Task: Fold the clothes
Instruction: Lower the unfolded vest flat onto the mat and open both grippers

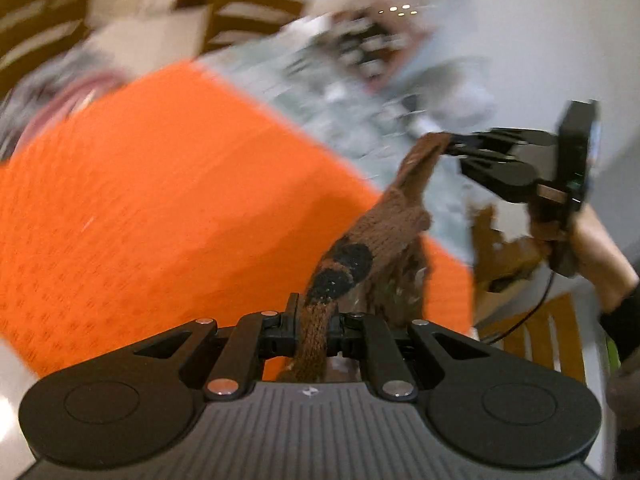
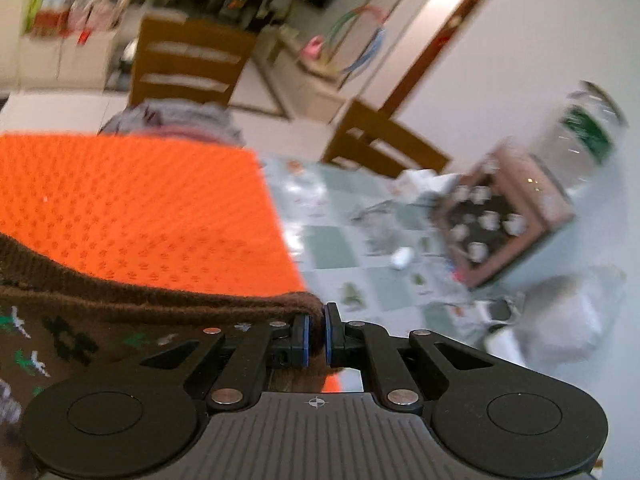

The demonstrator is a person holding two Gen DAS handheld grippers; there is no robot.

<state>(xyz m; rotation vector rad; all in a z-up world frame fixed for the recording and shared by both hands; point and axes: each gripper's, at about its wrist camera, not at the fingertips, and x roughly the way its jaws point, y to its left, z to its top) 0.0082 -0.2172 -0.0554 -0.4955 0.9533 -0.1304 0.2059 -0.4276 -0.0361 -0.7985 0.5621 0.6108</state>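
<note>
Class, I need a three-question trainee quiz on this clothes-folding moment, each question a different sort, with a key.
1. True or false: the left gripper is open and holds nothing.
2. What colour is the mat under the brown knitted garment? A) green B) orange C) white
3. Fill in: the right gripper is shut on the garment's ____.

Key: 1 false, it is shut on the garment; 2 B; 3 edge.
</note>
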